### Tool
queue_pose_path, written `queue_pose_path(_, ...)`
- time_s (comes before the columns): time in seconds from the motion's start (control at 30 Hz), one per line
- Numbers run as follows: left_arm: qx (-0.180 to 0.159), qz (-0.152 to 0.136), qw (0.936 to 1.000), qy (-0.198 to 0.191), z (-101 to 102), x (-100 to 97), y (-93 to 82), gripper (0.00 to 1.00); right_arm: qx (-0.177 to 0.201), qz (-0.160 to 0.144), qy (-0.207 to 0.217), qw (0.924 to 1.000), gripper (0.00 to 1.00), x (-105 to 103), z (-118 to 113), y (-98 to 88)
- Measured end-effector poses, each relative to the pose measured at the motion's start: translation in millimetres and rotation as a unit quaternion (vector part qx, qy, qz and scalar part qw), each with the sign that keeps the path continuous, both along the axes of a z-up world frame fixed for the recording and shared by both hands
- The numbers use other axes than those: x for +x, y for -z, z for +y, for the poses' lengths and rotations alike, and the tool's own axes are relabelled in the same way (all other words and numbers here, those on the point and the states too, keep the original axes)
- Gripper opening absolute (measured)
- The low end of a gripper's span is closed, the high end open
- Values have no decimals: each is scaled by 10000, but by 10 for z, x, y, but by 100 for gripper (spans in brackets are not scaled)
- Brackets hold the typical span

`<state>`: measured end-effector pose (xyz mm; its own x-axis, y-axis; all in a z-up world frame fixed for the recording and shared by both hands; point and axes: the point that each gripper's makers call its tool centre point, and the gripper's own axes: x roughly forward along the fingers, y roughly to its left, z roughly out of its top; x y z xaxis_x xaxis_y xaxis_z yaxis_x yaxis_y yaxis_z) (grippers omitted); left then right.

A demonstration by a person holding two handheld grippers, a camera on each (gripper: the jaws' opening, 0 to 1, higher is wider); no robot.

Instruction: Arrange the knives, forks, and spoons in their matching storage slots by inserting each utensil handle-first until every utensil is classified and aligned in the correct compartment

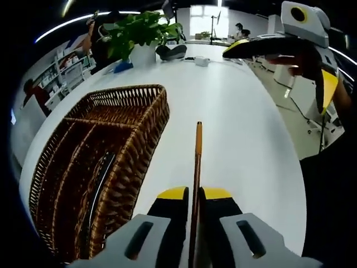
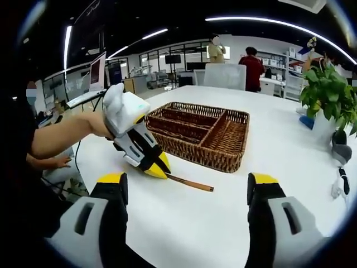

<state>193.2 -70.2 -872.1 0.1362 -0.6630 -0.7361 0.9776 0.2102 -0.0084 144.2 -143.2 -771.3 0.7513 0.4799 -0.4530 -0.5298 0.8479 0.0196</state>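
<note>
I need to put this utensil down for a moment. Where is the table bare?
The white table is bare between the wicker basket and the open right gripper, and beyond the basket toward the potted plant. It is crowded beside the left gripper and its brown-handled utensil.

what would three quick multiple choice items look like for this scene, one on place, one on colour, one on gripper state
1. Where is the brown woven wicker basket?
A. on the white table
B. on a chair
C. on the floor

2. What colour are the tips of the left hand-held gripper?
A. red
B. yellow
C. green

3. What state is the right hand-held gripper in?
A. shut on a spoon
B. shut on the basket
C. open, holding nothing

Answers:
1. A: the basket rests on the white table.
2. B: both tips beside the thin brown wooden utensil handle are yellow.
3. C: its jaws stand wide apart with bare table between them.
</note>
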Motion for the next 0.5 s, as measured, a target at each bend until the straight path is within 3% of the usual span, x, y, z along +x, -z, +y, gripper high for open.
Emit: queue_pose_path(0.5, -273, 29, 9996, -7, 9, 4, -9, 4, 12, 48, -23, 10000, 90, 15, 12, 50)
